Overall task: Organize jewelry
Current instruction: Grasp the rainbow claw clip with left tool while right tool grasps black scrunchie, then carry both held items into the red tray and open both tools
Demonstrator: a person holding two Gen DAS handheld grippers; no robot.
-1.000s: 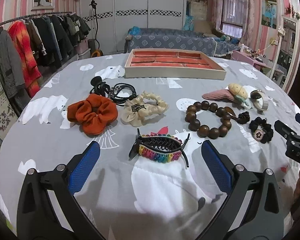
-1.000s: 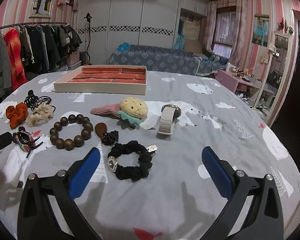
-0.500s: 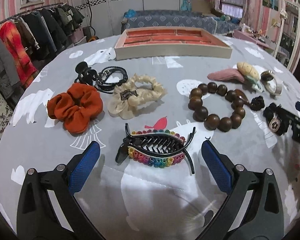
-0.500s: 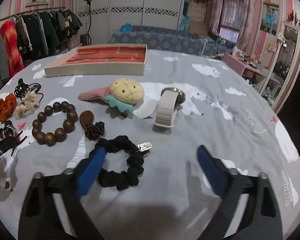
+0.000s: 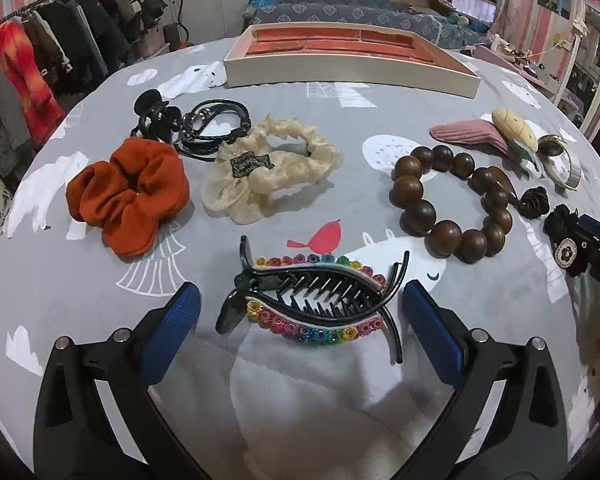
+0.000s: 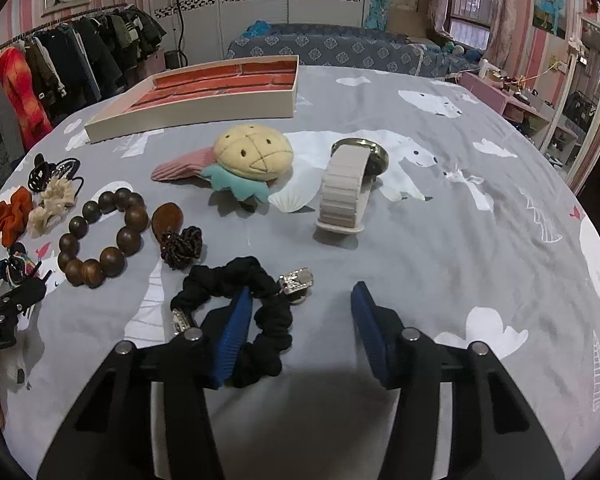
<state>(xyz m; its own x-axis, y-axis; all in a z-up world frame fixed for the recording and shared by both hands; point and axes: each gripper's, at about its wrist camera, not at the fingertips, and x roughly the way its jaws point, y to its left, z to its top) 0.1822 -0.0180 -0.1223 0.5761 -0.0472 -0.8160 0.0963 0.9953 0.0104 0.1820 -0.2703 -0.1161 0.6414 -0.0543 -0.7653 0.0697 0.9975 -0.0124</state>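
My left gripper [image 5: 300, 312] is open, its blue pads on either side of a rainbow-beaded black hair claw [image 5: 316, 308] on the grey cloth. Beyond lie an orange scrunchie [image 5: 128, 194], a cream scrunchie [image 5: 268, 168], black cords with a clip [image 5: 192, 124] and a wooden bead bracelet [image 5: 448, 204]. My right gripper [image 6: 302, 308] is open but narrower; its left pad sits inside the ring of a black scrunchie [image 6: 236, 308] with silver charms, its right pad outside. A beige watch [image 6: 346, 190] and a plush pineapple clip [image 6: 248, 160] lie further off.
A cream tray with red-lined compartments [image 5: 352, 68] stands at the far side of the table, also in the right wrist view [image 6: 196, 114]. A clothes rack [image 5: 40, 60] is at the left, a bed [image 6: 340, 50] behind. The table drops off at right.
Both grippers have moved forward and down. The left now straddles the rainbow claw. The right has narrowed, with its left pad now inside the black scrunchie.
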